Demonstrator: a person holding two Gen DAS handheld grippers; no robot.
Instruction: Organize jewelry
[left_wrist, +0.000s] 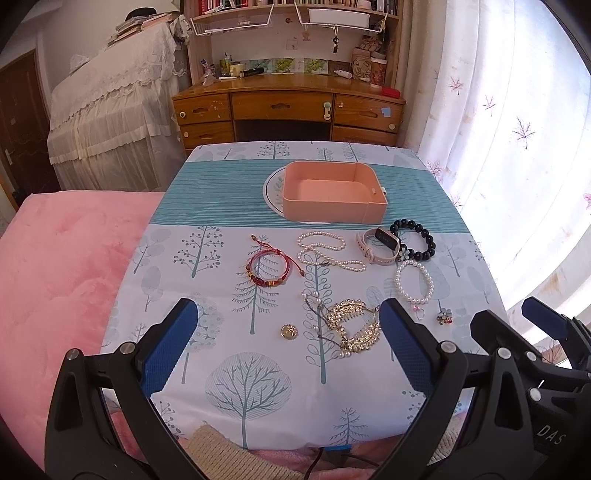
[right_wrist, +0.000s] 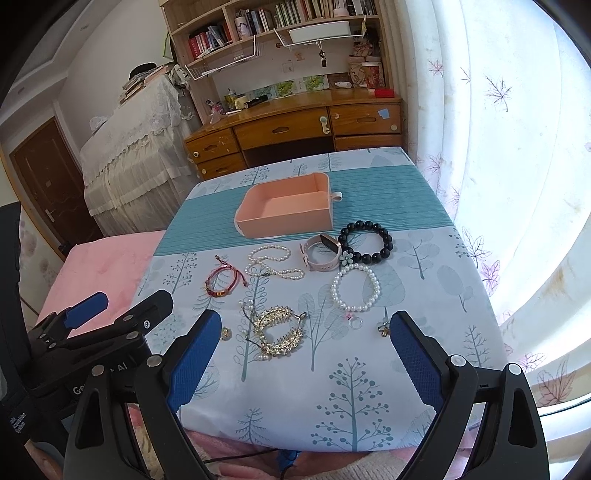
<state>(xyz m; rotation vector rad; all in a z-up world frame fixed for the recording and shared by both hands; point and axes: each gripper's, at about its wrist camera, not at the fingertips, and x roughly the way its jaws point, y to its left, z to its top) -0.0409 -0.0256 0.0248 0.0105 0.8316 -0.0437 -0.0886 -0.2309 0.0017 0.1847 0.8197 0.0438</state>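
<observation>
Both pairs of blue-padded fingers spread wide and holding nothing: left gripper (left_wrist: 288, 334) low over the near table edge, right gripper (right_wrist: 304, 343) just beside it, likewise released.

Laid out across a tree-printed tablecloth (left_wrist: 258, 376), from left to right:
- red cord bracelet (left_wrist: 267, 267) with small beads, lying flat
- small gold coin-like charm (left_wrist: 287, 331), nearer the edge
- long pearl necklace (left_wrist: 327, 251), loosely coiled
- gold leaf-shaped hair comb (left_wrist: 351, 325) with pearl strands, tangled, nearest the left gripper
- pink smartwatch (left_wrist: 376, 245), touching a black bead bracelet (left_wrist: 415, 236)
- white pearl bracelet (left_wrist: 413, 282), just below those two
- tiny ring (right_wrist: 355, 322) and small flower charm (left_wrist: 444, 316), near the right edge

Beyond the jewelry, toward the far side of the table, a pink open box (left_wrist: 332, 192): shallow, upright, nothing inside yet, so sorting apparently not begun.

Likely first step: picking up a near piece. Best done by closing on a solid part, such as the comb's spine rather than its loose pearl strands, lifting slowly to avoid snagging neighbours, then lowering well inside the box walls before letting go.
</observation>
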